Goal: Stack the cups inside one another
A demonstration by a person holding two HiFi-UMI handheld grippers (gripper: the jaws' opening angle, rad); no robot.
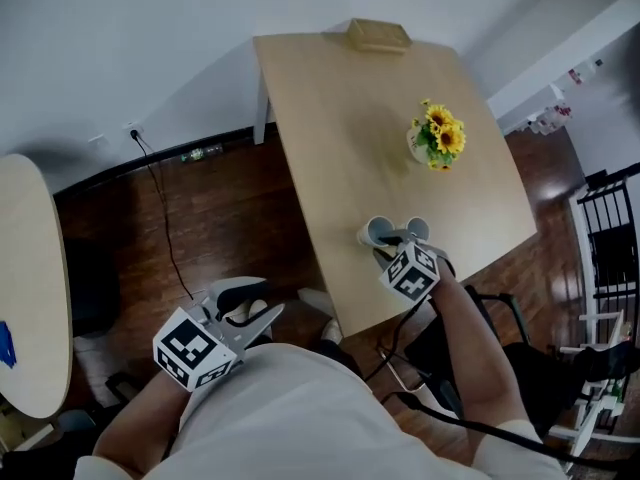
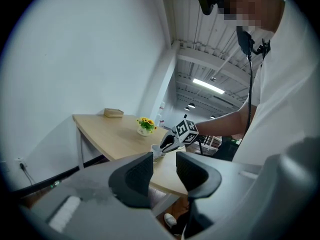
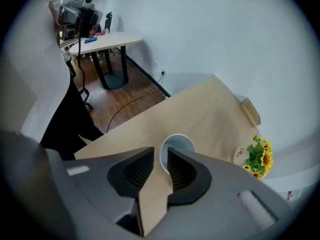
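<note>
Wood table (image 1: 340, 138), mid-frame: R gripper (image 1: 388, 248) unclenched, jaws apart at rim of white cup (image 3: 177, 145); L gripper (image 1: 258, 303), lower left, jaws apart, empty.

From the head, looks steeply down from high up on the wooden table (image 1: 380, 118). From the left gripper (image 1: 255, 303), low off the table's near end, faces roughly level across it, taking in the right gripper (image 2: 164, 145) and flowers (image 2: 145, 124) from well off. From the right gripper, points steeply down close over a white cup (image 3: 177, 145), sharing table, flowers and, seemingly, the far box (image 3: 250, 112) with both others.
</note>
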